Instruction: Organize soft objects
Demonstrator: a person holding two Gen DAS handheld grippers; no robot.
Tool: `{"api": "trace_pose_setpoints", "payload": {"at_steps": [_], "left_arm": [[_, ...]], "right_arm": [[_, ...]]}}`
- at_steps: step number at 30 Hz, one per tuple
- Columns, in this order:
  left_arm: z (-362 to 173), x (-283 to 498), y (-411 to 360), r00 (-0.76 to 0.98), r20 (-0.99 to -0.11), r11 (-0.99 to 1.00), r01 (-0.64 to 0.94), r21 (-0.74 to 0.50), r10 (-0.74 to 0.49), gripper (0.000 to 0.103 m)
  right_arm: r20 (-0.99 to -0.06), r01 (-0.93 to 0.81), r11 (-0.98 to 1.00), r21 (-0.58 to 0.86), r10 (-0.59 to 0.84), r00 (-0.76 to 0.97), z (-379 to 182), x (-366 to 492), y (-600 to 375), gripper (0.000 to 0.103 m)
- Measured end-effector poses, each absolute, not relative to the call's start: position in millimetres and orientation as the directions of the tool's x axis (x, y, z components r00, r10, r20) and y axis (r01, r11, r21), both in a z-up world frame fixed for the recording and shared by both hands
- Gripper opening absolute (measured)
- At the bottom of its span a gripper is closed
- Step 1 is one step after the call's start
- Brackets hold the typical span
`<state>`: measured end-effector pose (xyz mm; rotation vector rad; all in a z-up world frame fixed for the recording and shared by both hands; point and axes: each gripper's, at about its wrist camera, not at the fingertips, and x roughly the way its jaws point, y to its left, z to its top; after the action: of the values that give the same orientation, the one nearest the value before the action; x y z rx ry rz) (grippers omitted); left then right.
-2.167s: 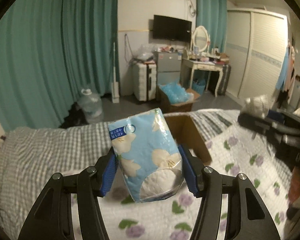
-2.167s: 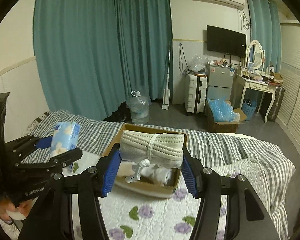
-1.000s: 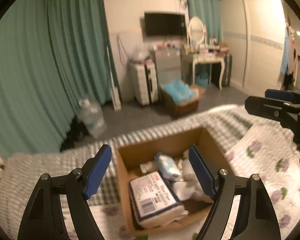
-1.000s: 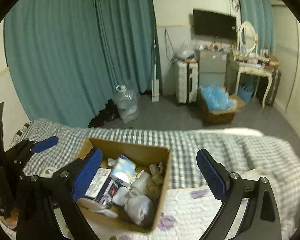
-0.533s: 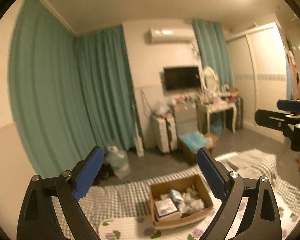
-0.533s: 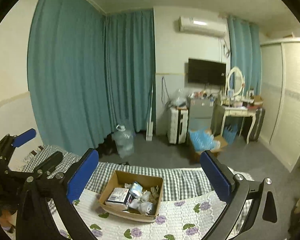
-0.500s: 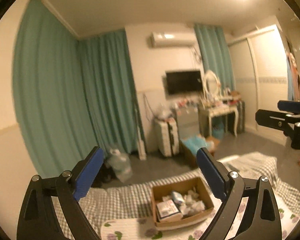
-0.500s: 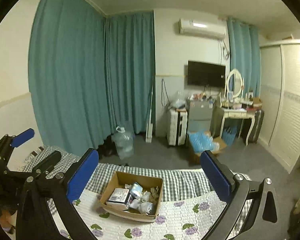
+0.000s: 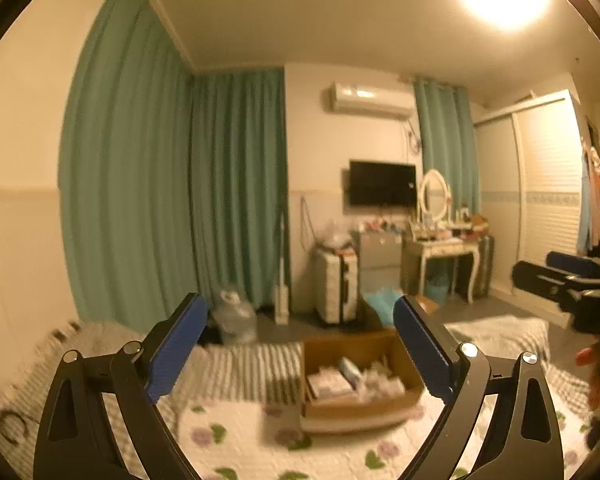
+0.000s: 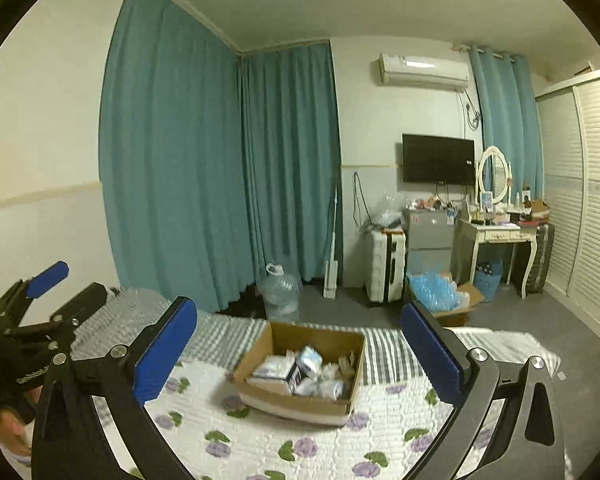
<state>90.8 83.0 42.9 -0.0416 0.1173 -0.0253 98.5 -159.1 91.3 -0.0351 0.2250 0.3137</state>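
Both grippers have risen well above the bed since two seconds ago, when the left one clamped a blue tissue pack and the right one a folded white cloth; now neither holds anything. The cardboard box (image 10: 300, 372) sits on the floral quilt (image 10: 320, 448), open at the top, with the soft objects (image 10: 304, 368) heaped inside: white packs, a blue-and-white tissue pack (image 10: 309, 354) and pale bundled cloths. In the left wrist view the same box (image 9: 360, 376) is blurred, its contents only pale shapes.

The right gripper (image 10: 298, 344) has its blue-padded jaws spread wide, framing the box from above with nothing between them. The left gripper (image 9: 300, 340) is likewise wide apart and bare, and shows at the left edge of the right wrist view (image 10: 56, 300), beside the other.

Past the quilt lies a grey checked blanket (image 10: 220, 336). Beyond the bed stand teal curtains (image 10: 220, 160), a water jug (image 10: 280, 292), a white suitcase (image 10: 386, 264), a second carton of blue bags (image 10: 440, 292), a dressing table (image 10: 500, 240) with an oval mirror, a wall television (image 10: 438, 160) and an air conditioner (image 10: 424, 68).
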Motion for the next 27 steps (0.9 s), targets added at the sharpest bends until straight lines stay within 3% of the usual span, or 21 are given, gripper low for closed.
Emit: {"api": "trace_pose_setpoints", "payload": {"at_steps": [3,9,14,27], "left_arm": [[6.9,109.4,75.4,0.982,-0.178,0.998,0.053,-0.03,-0.057,0.096],[-62.3,145.7,57.2,0.965,-0.262,0.999,0.003,0.044,0.008,0.096],[-95.7,146.0,59.7,0.95,-0.312,1.0,-0.017,0.023,0.023,0.096],[-99.5,141.3,68.6,0.945,-0.326,1.0,-0.017,-0.021,0.009,0.096]], "right_arm": [[-0.24,-0.267,0.964,-0.001,0.259,0.936,50.6,118.3,-155.8,0.103],[-0.292,-0.209,0.978,-0.022,0.194,0.937,-34.8,159.1,-152.2,0.103],[-0.357,-0.204,0.978,-0.052,0.173,0.918,-86.0,175.4,-148.9,0.103],[-0.378,-0.214,0.977,-0.019,0.191,0.906,-99.5,176.0,-152.1,0.103]]}}
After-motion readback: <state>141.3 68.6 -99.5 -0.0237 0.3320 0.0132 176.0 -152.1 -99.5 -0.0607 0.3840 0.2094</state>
